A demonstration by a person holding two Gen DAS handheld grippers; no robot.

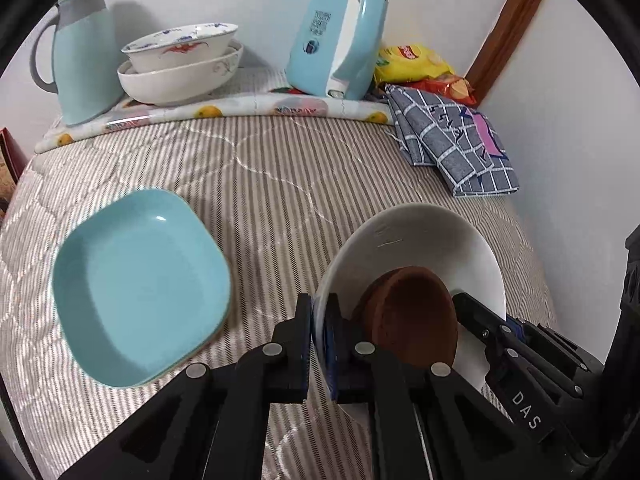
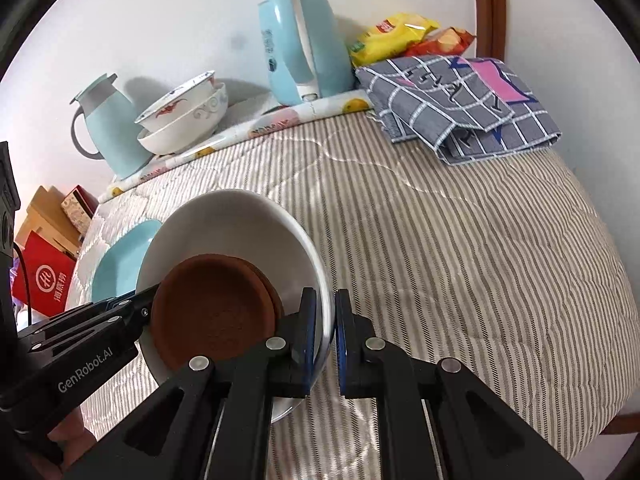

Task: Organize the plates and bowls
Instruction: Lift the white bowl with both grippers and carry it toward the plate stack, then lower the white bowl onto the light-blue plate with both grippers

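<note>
Left wrist view shows the left tool [image 1: 319,344] and right tool [image 2: 333,344] each pinching opposite rims of the tilted round white ceramic bowl [image 1: 420,240] above the striped bed [image 1: 280,184], so its loose brown clay saucer [image 1: 412,316] may slide out.

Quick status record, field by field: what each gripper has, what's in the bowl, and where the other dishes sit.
left gripper: shut on white bowl, at its left rim
right gripper: shut on white bowl, at its right rim
in white bowl: brown saucer, tilted
blue plate: flat on striped bed cover, left of the bowl
stacked bowls: two, nested, at the back by the jug
</note>
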